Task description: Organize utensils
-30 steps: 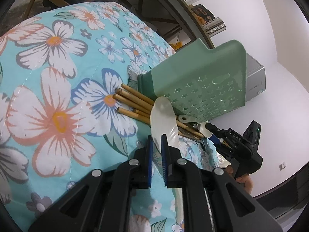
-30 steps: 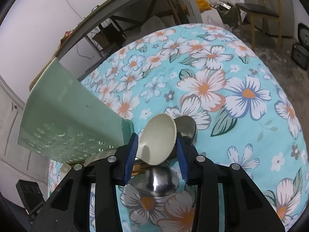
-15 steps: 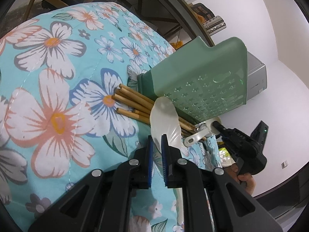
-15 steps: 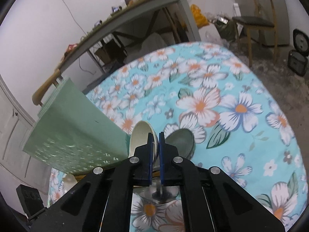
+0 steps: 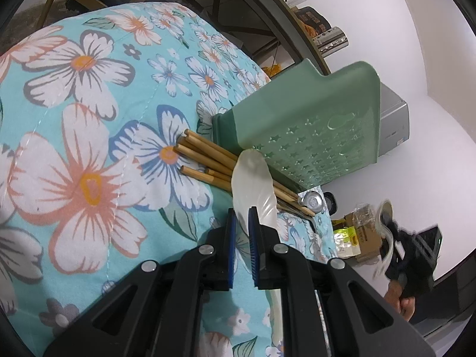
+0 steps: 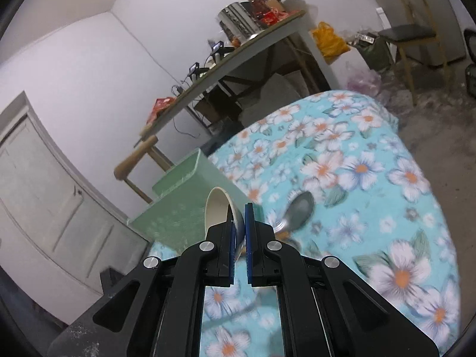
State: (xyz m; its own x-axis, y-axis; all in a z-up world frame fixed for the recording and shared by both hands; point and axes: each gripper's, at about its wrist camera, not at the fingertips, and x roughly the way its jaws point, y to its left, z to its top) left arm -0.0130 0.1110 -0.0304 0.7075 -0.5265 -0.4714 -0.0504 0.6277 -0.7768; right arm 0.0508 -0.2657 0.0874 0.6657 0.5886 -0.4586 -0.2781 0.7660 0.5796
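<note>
Left tongs clamped on one white spoon. Right tongs clamped on second white spoon. One green holder, one metal spoon on floral cloth.

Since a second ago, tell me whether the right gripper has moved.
Yes. The right gripper, shut on a cream spoon, has risen away from the floral cloth; the green holder now sits lower.

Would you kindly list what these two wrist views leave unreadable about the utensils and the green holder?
- Chopsticks, left wrist view: far ends hidden under the white spoon and green holder.
- Right gripper, left wrist view: motion-blurred at the frame edge; what it holds is unreadable there.
- Green holder's inside, right wrist view: hidden by its wall.
- Metal spoon, right wrist view: blurred, handle hidden behind the gripper.
</note>
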